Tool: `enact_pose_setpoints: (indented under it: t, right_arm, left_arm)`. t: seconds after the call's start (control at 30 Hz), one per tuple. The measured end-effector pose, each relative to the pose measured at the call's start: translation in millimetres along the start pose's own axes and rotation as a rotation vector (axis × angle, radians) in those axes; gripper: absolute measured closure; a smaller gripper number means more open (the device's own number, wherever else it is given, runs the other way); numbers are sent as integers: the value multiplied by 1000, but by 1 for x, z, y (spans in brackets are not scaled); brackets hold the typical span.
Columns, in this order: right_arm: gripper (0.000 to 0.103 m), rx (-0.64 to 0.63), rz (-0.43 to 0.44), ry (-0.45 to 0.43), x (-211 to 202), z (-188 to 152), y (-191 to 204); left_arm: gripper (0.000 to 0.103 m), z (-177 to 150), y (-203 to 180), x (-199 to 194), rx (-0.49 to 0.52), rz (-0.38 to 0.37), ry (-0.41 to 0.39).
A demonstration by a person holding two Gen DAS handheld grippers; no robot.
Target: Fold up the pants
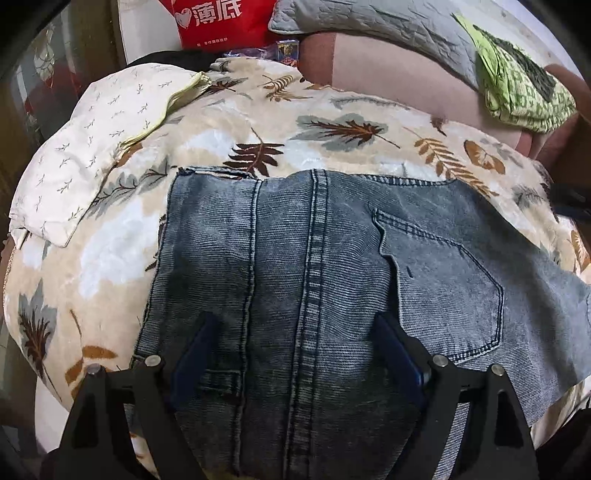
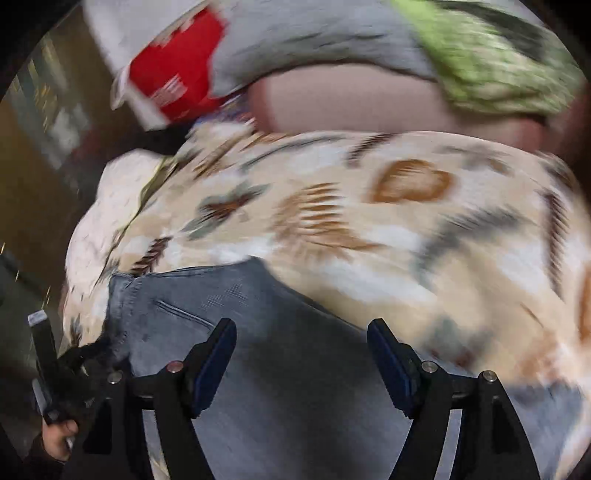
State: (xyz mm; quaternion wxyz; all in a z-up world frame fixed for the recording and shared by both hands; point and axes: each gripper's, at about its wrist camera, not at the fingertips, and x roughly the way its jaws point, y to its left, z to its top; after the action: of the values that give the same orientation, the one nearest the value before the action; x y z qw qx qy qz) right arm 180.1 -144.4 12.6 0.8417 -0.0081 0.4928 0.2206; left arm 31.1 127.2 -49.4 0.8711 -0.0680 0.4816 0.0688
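Note:
Faded blue jeans point(image 1: 332, 258) lie flat on a leaf-patterned blanket point(image 1: 295, 122), back pocket point(image 1: 443, 269) up and centre seam running toward me. My left gripper point(image 1: 295, 317) hovers over them, open, its blue pads either side of the seam with nothing pinched. The right wrist view is motion-blurred. There my right gripper point(image 2: 301, 325) is open above the jeans point(image 2: 288, 387) near their right edge, with nothing between the pads. The left gripper's body point(image 2: 48, 369) and the hand point(image 2: 55, 443) holding it show at that view's lower left.
A white sprigged pillow point(image 1: 74, 166) lies at the blanket's left. Behind are a red bag point(image 1: 221, 22), a grey quilted pillow point(image 1: 369, 26), a green patterned cloth point(image 1: 524, 92) and a pink cushion point(image 1: 388, 81). Bare blanket point(image 2: 406, 240) stretches right of the jeans.

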Motion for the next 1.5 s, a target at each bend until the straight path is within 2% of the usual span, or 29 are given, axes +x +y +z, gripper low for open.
enact_pose_setpoints:
  t: [0.13, 0.17, 0.2, 0.23, 0.27, 0.3, 0.37, 0.4, 0.43, 0.53, 0.57, 0.63, 0.73, 0.8, 0.83, 0.9, 0.93, 1.03, 1.1, 1.17, 1.23, 1.27, 1.3, 1.33, 1.37, 1.4, 1.43, 1.5]
  right_arm:
    - [27, -72, -14, 97, 65, 37, 31]
    - [32, -82, -11, 119, 76, 39, 32]
    - [46, -93, -4, 152, 91, 41, 35]
    - [53, -105, -4, 195, 106, 41, 37]
    - [70, -116, -11, 225, 118, 40, 38]
    - [78, -130, -32, 247, 126, 37, 39]
    - [84, -143, -62, 218, 128, 36, 42]
    - [98, -145, -90, 195, 126, 38, 44]
    - [97, -150, -134, 167, 125, 40, 45]
    - [97, -141, -149, 192, 131, 39, 46]
    - [97, -132, -143, 173, 127, 38, 45]
    - [94, -67, -106, 121, 111, 39, 34]
    - [88, 14, -82, 21, 64, 31, 15]
    - [69, 74, -37, -19, 30, 17, 1]
    - [64, 128, -1, -43, 9, 4, -10]
    - [38, 199, 51, -66, -24, -20, -21]
    - [37, 233, 74, -84, -44, -42, -32]
    - [37, 314, 88, -73, -64, -82, -52]
    - [37, 397, 82, -79, -74, -113, -80]
    - [37, 471, 29, -59, -73, -139, -113]
    - [37, 621, -30, 4, -61, -164, -151]
    - [38, 688, -2, 28, -55, -174, -165]
    - [39, 723, 52, -18, -61, -179, -173]
    - [39, 722, 59, -10, -67, -177, -173]
    - [39, 703, 49, 3, -72, -172, -172]
    - [39, 672, 46, -29, -82, -167, -171]
    - [39, 650, 42, -97, -94, -162, -172]
    - [39, 671, 26, -155, -107, -155, -187]
  left_arm:
    - [12, -2, 2, 2, 10, -10, -20]
    - [11, -3, 3, 2, 7, -14, -23]
    - [11, -3, 4, 3, 6, -15, -26]
    - [10, -2, 3, 3, 8, -15, -26]
    - [10, -2, 3, 3, 11, -14, -28]
    - [10, -2, 3, 3, 12, -14, -29]
    - [10, -2, 3, 3, 13, -15, -31]
    - [10, -2, 3, 3, 13, -15, -31]
    - [10, -2, 3, 3, 15, -14, -32]
    - [10, -3, 3, 3, 15, -14, -32]
    - [10, -3, 4, 3, 15, -14, -33]
    - [10, -3, 3, 2, 16, -13, -34]
    - [10, -2, 4, -4, 5, -10, -37]
    - [10, 0, 3, -9, 1, -9, -51]
    - [10, 1, 2, -12, -2, -13, -60]
    - [10, 2, -2, -21, 0, -19, -85]
    - [10, 3, -4, -24, 5, -17, -91]
    - [10, 5, -14, -31, 28, -10, -98]
    - [10, 5, -20, -35, 31, -12, -95]
    - [10, 2, -26, -38, 38, -51, -87]
    - [10, -2, -34, -32, 60, -55, -55]
    - [10, -3, -37, -27, 77, -39, -35]
    - [10, -6, -42, -16, 110, -10, 10]
    - [10, -9, -47, -7, 143, 21, 49]
    - [10, -11, -48, -6, 150, 29, 39]
    - [10, -10, -48, -9, 146, 29, 28]
    - [10, -8, -49, -12, 140, 20, 23]
    - [10, -6, -50, -17, 140, 7, 5]
